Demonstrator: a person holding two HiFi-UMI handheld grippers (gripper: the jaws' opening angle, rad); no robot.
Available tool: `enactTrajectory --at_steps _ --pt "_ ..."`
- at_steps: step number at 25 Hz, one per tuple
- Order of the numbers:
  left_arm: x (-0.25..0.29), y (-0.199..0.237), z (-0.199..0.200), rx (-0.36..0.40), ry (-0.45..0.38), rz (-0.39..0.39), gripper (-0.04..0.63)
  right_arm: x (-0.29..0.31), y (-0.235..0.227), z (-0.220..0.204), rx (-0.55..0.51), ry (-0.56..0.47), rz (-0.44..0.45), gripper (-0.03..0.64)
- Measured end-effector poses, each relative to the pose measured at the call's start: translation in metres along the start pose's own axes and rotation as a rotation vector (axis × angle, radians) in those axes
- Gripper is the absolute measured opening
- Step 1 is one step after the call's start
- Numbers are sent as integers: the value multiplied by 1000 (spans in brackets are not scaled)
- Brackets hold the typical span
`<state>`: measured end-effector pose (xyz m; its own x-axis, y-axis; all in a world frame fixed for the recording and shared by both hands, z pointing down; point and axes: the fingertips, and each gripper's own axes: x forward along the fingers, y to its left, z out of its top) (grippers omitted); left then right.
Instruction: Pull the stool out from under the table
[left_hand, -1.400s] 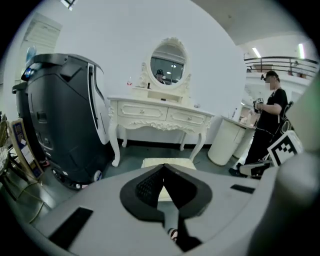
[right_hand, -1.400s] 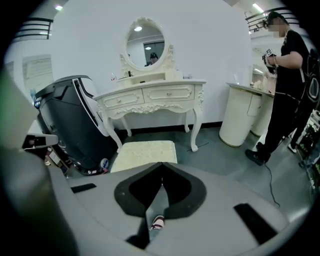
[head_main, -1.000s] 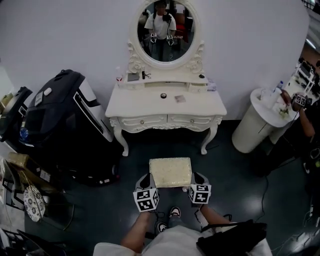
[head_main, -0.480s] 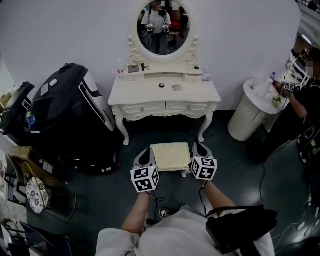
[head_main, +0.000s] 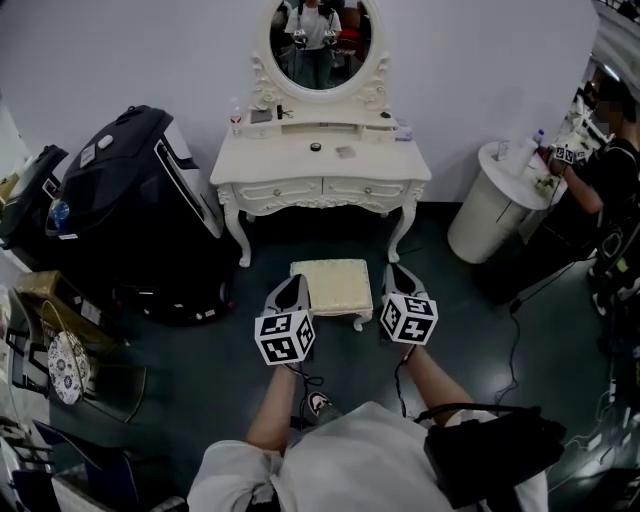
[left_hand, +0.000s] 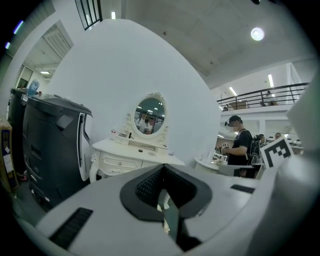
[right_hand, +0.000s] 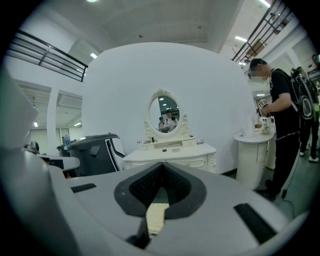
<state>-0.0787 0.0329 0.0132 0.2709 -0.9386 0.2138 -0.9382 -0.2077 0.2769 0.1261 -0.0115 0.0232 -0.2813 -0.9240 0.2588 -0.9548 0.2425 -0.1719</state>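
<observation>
The stool (head_main: 331, 283) stands on the floor just clear of the front edge of the surface (head_main: 250, 172). It sits between your left tool (head_main: 291, 296) and right tool (head_main: 397, 282), both closed on nothing. With no grip, an uneven drag may tip it.

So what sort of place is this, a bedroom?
Probably a staged corner in a large hall, not a home: a dressing table and stool stand by a bare white wall, with a balcony railing overhead and another person working nearby.

My head camera looks steeply down from well above. The cameras on my left claw (head_main: 292, 288) and right claw (head_main: 396, 278) sit low and face forward. All three share the mirrored counter (head_main: 270, 165).
</observation>
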Motion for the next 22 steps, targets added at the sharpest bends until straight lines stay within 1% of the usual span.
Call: enactTrajectory --at_steps 2,5,10,13,16,22 --pt "-7 -13 -5 1 9 0 9 -13 0 -1 29 -8 13 0" --pt "-15 -30 -10 9 23 -1 9 -26 1 -7 34 -3 28 0" --pt "-18 -42 -3 56 20 -3 9 -29 5 -4 45 -1 54 0" --pt "-14 -46 7 69 -1 -6 9 -24 8 8 27 -7 68 0" --pt "-11 -45 15 75 -17 0 9 -17 13 15 33 -9 92 0" --pt "-5 -38 20 71 -22 18 9 -6 21 22 17 -3 111 -2"
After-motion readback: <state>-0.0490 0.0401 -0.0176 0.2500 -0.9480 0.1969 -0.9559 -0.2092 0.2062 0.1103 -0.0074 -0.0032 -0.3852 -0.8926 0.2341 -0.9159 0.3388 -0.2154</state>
